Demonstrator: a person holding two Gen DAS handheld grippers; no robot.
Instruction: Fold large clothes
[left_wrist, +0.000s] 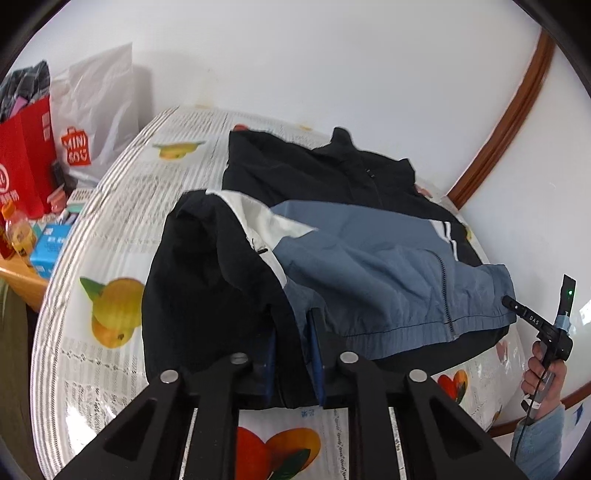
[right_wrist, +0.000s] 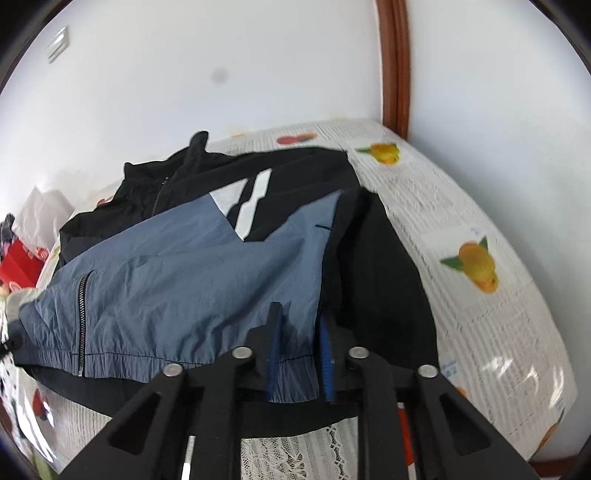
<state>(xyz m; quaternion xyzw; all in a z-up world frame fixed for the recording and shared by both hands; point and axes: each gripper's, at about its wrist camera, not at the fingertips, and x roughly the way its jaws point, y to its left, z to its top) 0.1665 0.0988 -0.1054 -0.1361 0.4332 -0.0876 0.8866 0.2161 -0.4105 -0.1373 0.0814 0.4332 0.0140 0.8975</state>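
A black, slate-blue and white zip jacket (left_wrist: 369, 251) lies on the fruit-print tablecloth (left_wrist: 110, 229), with its sleeves folded in over the body. My left gripper (left_wrist: 291, 354) is shut on the jacket's near hem, where black meets blue. In the right wrist view the jacket (right_wrist: 177, 266) fills the middle, and my right gripper (right_wrist: 299, 354) is shut on its blue hem near the black side panel. From the left wrist view, the right gripper (left_wrist: 509, 304) shows at the hem's right corner, held by a hand.
A red shopping bag (left_wrist: 26, 155), a white Miniso bag (left_wrist: 92, 110), a bottle and small boxes (left_wrist: 50, 247) stand on a wooden surface at the left. White walls and a brown wooden trim (left_wrist: 509, 122) close in behind the table.
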